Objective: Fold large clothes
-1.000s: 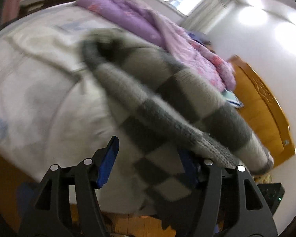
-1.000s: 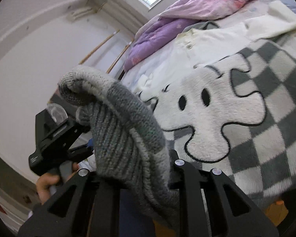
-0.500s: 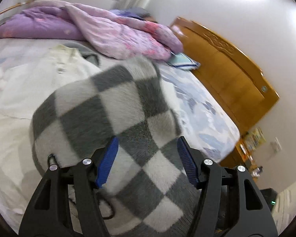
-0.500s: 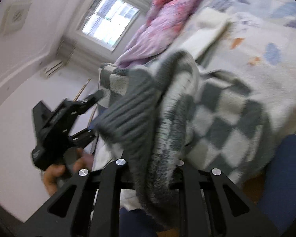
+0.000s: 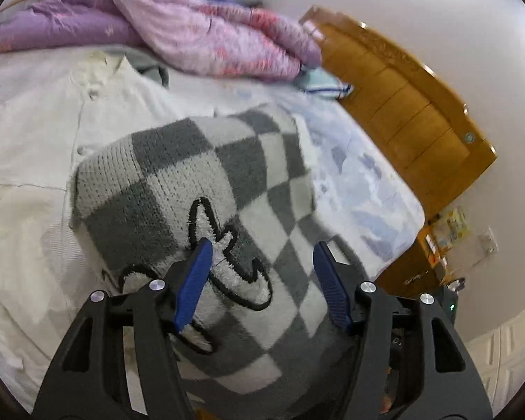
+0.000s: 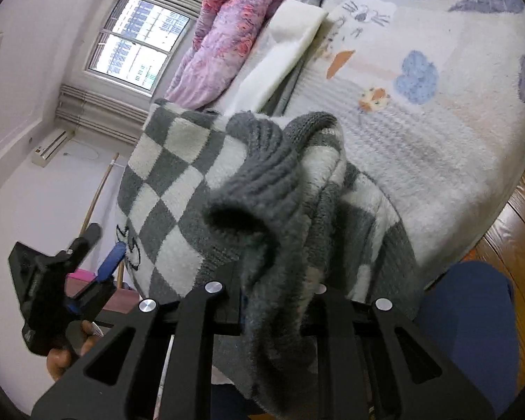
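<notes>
the left claw (image 5: 260, 262) is spread wide and holds nothing; the checkered sweater (image 5: 199, 182) lies on the bed (image 5: 364, 182) just under and ahead of it, over a white shirt (image 5: 35, 147). if this claw closes carelessly, it may catch the shirt too and pull both. the right claw (image 6: 280, 297) pinches the grey ribbed edge of the sweater, which bunches over its fingers. i think the thick knit could slip out, or the fold could land uneven.
</notes>
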`<state>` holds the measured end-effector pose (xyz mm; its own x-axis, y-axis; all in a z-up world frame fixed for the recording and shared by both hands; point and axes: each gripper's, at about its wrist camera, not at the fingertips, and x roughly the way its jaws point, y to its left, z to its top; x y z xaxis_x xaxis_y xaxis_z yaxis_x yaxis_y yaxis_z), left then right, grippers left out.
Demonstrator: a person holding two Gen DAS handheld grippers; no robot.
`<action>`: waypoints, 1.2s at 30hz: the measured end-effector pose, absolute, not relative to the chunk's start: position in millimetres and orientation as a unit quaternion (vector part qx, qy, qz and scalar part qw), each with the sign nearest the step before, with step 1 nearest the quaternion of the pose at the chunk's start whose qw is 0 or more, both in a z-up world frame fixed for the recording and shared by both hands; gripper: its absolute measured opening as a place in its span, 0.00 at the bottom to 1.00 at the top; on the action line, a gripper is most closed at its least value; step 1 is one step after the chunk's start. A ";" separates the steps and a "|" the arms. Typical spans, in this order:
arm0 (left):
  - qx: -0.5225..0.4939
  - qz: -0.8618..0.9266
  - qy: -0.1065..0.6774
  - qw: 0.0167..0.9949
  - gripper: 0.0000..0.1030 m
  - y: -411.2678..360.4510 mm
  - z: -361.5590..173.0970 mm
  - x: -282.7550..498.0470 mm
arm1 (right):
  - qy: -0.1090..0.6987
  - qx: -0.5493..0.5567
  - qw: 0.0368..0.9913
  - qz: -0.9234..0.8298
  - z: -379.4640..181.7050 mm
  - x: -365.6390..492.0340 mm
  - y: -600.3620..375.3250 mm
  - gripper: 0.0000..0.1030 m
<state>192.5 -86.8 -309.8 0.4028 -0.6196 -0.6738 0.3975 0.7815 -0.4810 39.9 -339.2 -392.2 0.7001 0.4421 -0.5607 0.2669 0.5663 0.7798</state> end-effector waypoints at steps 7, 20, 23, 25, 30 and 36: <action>-0.091 -0.279 0.503 0.813 0.40 -99.4 -337.4 233.4 | 0.420 0.437 0.792 0.068 -384.9 60.3 -341.2 0.19; -0.022 -0.268 0.518 0.812 0.40 -116.6 -341.7 239.6 | 0.410 0.257 0.873 0.068 -285.0 19.8 -323.9 0.23; -0.002 -0.264 0.520 0.812 0.40 -122.6 -342.8 240.4 | 0.405 0.236 0.880 0.078 -283.7 43.3 -313.2 0.21; 0.006 -0.261 0.527 0.809 0.40 -126.1 -343.4 244.0 | 0.422 0.253 0.865 0.095 -297.7 69.4 -307.1 0.14; 0.018 -0.252 0.546 0.799 0.40 -130.3 -348.7 253.1 | 0.482 0.236 0.839 0.086 -335.6 112.3 -293.3 0.02; 0.033 -0.247 0.564 0.787 0.40 -140.4 -363.2 269.1 | 0.534 0.272 0.795 0.092 -389.7 139.8 -300.7 0.00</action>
<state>269.1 -140.4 -363.2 0.2416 -0.3514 -0.9045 0.4264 0.8758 -0.2263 139.8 -300.7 -389.7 0.4130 0.4365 -0.7993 0.1445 0.8352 0.5307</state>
